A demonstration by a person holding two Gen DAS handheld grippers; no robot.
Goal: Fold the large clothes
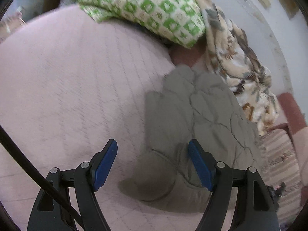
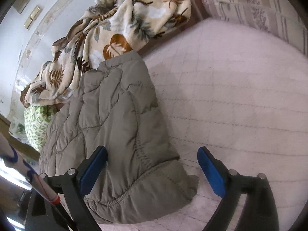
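A grey quilted jacket (image 1: 194,127) lies folded into a long bundle on a pale pink quilted bed cover (image 1: 77,88). In the left wrist view my left gripper (image 1: 153,163) is open and empty, hovering over the jacket's near end, its right fingertip (image 1: 196,154) over the fabric. In the right wrist view the jacket (image 2: 115,127) stretches away from me, its elastic hem nearest. My right gripper (image 2: 152,165) is open and empty, its jaws straddling the hem end from above.
A leaf-print fleece blanket (image 2: 107,34) is heaped along the wall beyond the jacket. A green-and-white patterned pillow (image 1: 146,9) lies at the bed's head. The pink bed cover (image 2: 231,88) stretches bare to the right. A striped rug (image 1: 281,165) covers the floor.
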